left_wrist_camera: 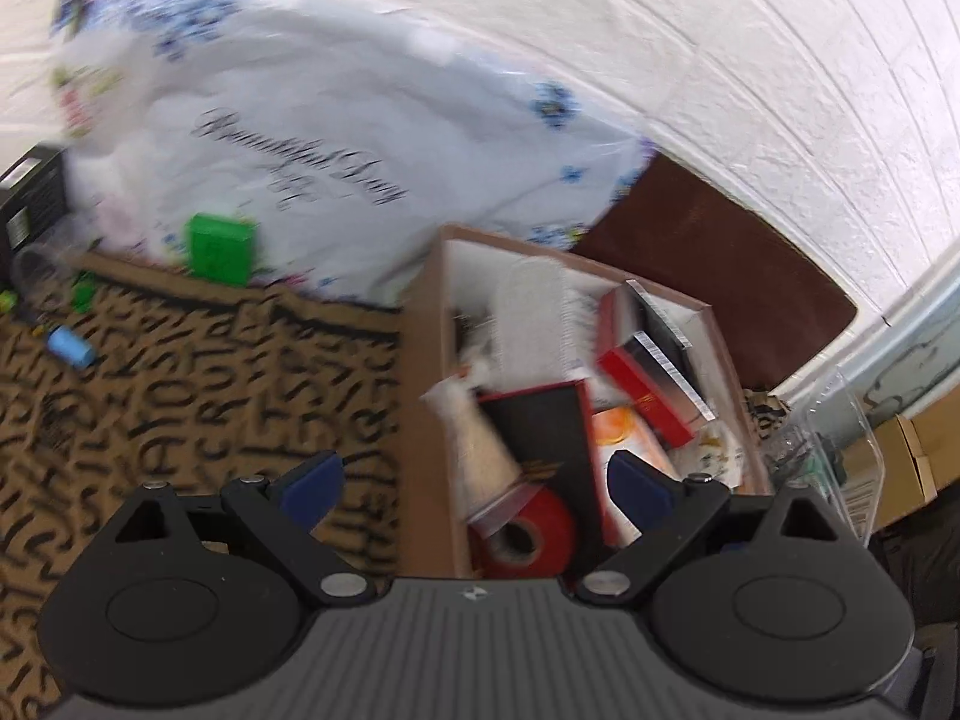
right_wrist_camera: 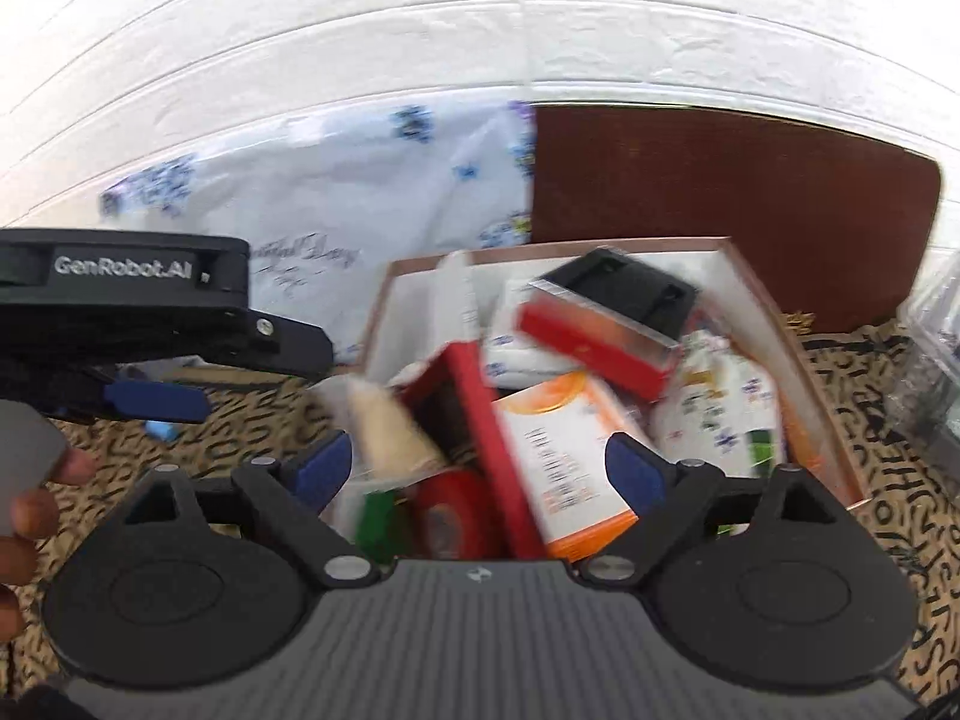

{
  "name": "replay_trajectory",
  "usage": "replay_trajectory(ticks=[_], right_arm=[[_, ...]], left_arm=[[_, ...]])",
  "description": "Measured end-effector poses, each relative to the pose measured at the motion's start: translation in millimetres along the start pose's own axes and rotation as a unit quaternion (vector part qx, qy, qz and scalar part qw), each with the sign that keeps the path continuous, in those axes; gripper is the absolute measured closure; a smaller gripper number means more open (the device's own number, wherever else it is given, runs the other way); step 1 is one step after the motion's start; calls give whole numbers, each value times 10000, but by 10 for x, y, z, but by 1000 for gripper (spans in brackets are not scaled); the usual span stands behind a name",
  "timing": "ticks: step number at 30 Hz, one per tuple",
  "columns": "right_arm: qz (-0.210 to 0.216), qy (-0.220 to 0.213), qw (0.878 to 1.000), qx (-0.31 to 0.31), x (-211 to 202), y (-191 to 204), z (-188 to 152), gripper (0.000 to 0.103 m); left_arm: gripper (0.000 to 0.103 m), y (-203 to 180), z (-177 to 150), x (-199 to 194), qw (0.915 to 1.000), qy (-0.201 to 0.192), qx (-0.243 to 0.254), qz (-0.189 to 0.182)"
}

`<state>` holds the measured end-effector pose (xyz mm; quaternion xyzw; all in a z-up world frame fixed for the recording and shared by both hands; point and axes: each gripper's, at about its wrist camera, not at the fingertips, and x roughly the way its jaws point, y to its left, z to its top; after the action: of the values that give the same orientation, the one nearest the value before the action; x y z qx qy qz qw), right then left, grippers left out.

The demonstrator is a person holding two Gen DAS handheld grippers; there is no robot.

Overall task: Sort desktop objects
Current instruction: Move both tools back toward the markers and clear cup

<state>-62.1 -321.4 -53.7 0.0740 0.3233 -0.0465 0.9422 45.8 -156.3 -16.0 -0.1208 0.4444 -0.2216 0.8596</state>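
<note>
Over the box [right_wrist_camera: 798, 354], both tools hang with jaws spread, nothing between the pads. Right tool [right_wrist_camera: 480, 468] sits above the near end of the box, straddling the orange carton [right_wrist_camera: 570, 456] and red tape roll [right_wrist_camera: 450, 516]. Left tool [left_wrist_camera: 474, 486] is at the box's near left corner, one finger over the tabletop [left_wrist_camera: 180, 396], the other over the box contents; in the right wrist view it shows side-on [right_wrist_camera: 156, 402] to the left of the box, blue pad forward.

Box is cardboard, white inside, crammed: tape roll [left_wrist_camera: 528, 534] at the near end, dark red-edged case [left_wrist_camera: 546, 438] beside it, orange carton [left_wrist_camera: 624, 438] right of that, red pack [left_wrist_camera: 648, 384] tilted further back, white padding [left_wrist_camera: 528, 312] at the far end. Right wrist view adds a black tray [right_wrist_camera: 624, 288] on top of a red pack [right_wrist_camera: 594, 342], a white printed pouch [right_wrist_camera: 720, 402] at the right wall, something green [right_wrist_camera: 378, 516] low left, too blurred to name.

Out on the patterned tabletop, well apart from the box: green block [left_wrist_camera: 219, 249] against the white floral bag [left_wrist_camera: 312, 138], blue cylinder [left_wrist_camera: 72, 348] lying on its side far left. Brown board [right_wrist_camera: 732, 204] leans on the wall behind the box. Both views motion-blurred.
</note>
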Motion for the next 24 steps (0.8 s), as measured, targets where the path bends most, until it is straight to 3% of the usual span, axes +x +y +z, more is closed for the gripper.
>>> replay_trajectory(ticks=[7,14,24], right_arm=[[887,168,9938,-651,32,605,-120,9],[1527,263,9793,-1299,164,1283,-126,9],[1716,239,9661,-1915,637,2008,66,11]], left_arm=[[6,684,-215,-269,9967,26,-710,405],[6,1430,-198,-522,9856,-133,-1451,862],[7,2286,102,-451,9728,-285,-1993,1146]])
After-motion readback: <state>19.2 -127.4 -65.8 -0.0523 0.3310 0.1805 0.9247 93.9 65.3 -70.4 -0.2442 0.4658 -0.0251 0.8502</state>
